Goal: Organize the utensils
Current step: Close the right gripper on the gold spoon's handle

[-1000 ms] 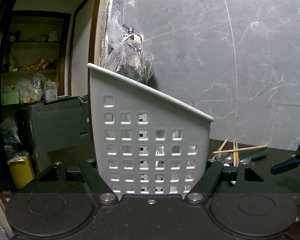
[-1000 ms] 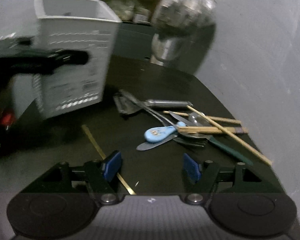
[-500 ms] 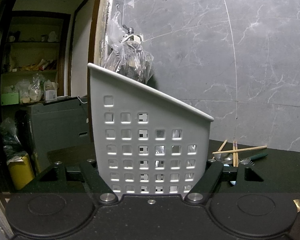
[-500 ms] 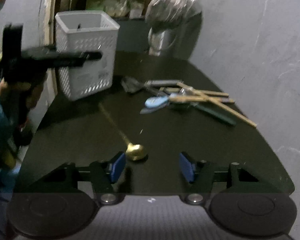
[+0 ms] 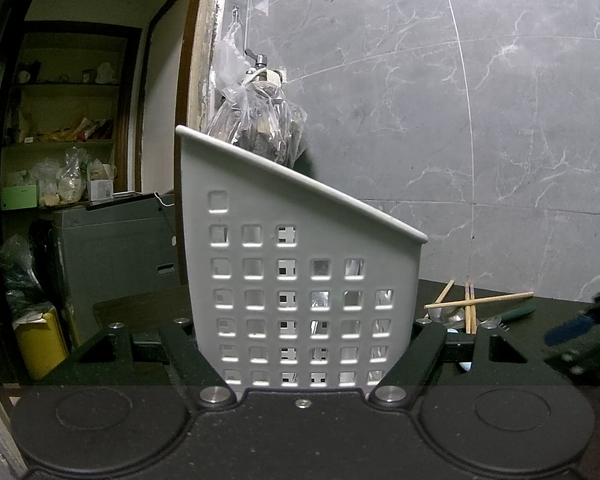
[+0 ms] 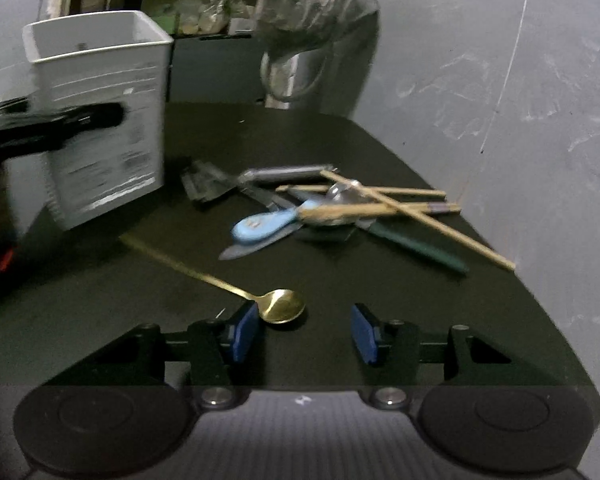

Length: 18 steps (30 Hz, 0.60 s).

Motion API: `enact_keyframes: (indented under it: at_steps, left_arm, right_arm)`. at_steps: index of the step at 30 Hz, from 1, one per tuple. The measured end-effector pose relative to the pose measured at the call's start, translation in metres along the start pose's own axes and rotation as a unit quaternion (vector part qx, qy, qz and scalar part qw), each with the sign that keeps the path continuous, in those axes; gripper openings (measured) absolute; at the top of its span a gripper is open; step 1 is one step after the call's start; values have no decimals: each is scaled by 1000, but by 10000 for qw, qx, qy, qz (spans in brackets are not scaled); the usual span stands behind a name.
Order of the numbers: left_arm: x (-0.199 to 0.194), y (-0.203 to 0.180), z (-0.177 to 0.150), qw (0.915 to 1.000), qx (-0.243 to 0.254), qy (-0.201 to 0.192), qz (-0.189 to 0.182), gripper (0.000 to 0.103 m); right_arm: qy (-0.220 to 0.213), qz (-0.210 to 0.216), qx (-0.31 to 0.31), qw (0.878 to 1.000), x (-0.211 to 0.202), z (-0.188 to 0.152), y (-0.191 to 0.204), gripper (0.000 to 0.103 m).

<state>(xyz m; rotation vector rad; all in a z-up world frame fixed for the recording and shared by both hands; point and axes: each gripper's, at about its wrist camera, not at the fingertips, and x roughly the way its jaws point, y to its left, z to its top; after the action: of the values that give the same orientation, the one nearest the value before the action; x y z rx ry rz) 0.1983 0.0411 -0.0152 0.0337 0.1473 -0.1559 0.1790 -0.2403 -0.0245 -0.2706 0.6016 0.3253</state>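
Note:
My left gripper (image 5: 304,340) is shut on the white perforated basket (image 5: 300,240), one black finger on each side wall; the basket stands tilted in this view. In the right wrist view the basket (image 6: 100,80) is at the back left with a left gripper finger (image 6: 60,124) across it. A gold spoon (image 6: 282,306) lies on the dark table (image 6: 380,300), its bowl just ahead of the left blue pad of my right gripper (image 6: 304,330). That gripper's jaws are closing and nothing is pressed between the pads. The right gripper (image 5: 572,328) shows blurred at the left wrist view's right edge.
A pile lies mid-table: a blue-handled spoon (image 6: 264,226), wooden chopsticks (image 6: 380,200), a green-handled utensil (image 6: 416,246) and metal pieces. A plastic bag (image 6: 312,4) hangs at the back. A grey marble wall (image 6: 500,100) runs along the right. Shelves and a yellow bin (image 5: 40,340) are beyond the doorway.
My right gripper drew back along the gold spoon from its handle to its bowl, and its pads stand closer together. It left the left wrist view and came back in. Left gripper and basket kept still.

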Motion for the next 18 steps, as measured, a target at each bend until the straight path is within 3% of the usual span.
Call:
enact_keyframes:
  at_steps: [6,12,18]
  left_arm:
    - [0,0,0,10000,3,0,-1,76]
    - [0,0,0,10000,6,2,-1,76]
    - [0,0,0,10000,5,-1,-1,76]
  right_arm:
    - [-30,-7,385,9993,30,16,-23,54]
    - [-158,848,1253,9884,30,12,-55,55]
    - [-94,1225,1168,9855,43,18,-56,54]
